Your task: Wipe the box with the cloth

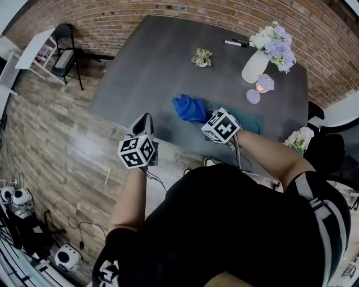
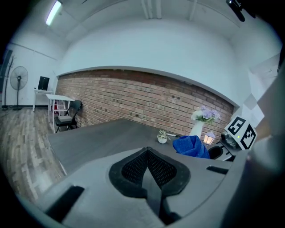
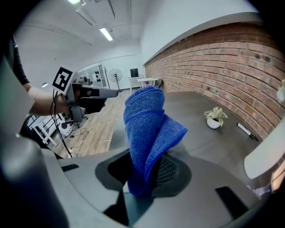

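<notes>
**Cloth clamped in right jaws, left jaws closed on nothing**

The jaws of the right gripper (image 3: 146,171) are seen closed on a blue cloth (image 3: 149,124), which stands up out of them in a bunched fold. The jaws of the left gripper (image 2: 148,156) are pressed together, and nothing is held between them. In the head view the cloth (image 1: 189,107) is held over the near part of a dark grey table (image 1: 151,73). It is just left of the teal box (image 1: 253,121), which lies flat on the table and is partly covered by the right gripper (image 1: 207,116). Whether cloth and box touch cannot be told. The left gripper (image 1: 145,120) is held apart from them, at the table's near edge. Each gripper's cube is printed with square black-and-white markers, the only print that can be made out. Farther back, a white vase of flowers (image 1: 255,66), a small potted plant (image 1: 202,57) and a pen (image 1: 235,43) are set on the table before a brick wall (image 1: 168,8)
</notes>
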`<state>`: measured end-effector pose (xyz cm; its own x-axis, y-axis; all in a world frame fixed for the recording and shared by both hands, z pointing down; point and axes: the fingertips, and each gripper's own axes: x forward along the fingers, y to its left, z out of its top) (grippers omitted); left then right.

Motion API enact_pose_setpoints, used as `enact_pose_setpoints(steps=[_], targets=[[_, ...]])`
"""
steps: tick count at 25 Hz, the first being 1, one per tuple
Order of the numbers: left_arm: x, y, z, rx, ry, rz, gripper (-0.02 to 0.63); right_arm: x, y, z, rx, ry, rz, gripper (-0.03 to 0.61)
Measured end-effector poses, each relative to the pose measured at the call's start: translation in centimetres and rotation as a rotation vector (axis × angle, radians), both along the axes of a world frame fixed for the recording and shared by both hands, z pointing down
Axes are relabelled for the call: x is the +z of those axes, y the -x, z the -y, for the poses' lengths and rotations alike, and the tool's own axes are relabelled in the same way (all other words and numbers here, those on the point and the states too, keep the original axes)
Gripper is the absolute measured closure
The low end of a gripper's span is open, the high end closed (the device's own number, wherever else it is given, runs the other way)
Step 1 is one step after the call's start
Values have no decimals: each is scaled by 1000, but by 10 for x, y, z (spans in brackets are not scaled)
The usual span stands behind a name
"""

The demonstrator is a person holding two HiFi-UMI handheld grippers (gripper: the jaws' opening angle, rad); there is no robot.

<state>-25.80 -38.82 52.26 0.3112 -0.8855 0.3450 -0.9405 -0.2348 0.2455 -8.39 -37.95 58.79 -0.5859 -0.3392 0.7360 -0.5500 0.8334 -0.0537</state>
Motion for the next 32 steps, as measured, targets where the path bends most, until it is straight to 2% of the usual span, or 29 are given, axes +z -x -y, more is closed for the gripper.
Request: enact_pose_setpoints(steps=[5,10,16,22,26,32], targets=[[2,15,-5,-75,20,5,604,11,-10,34,-11,-43,-67,468],[-5,7,-9,-82,22,28,604,18,-21,59,9,-72,-91,467],[-10,8,-20,-92,39,75,604,15,-35,95,100,-33,-55,468],[-10,15,-24,-97,61,96,604,18,-65,117,257,5,-12,466],[-12,-6,-17,-35,61,102,604,15,-92,113,331,26,13,466],[-11,-63,1,124,55,119,604,26,-160,106,437,34,-48,466]])
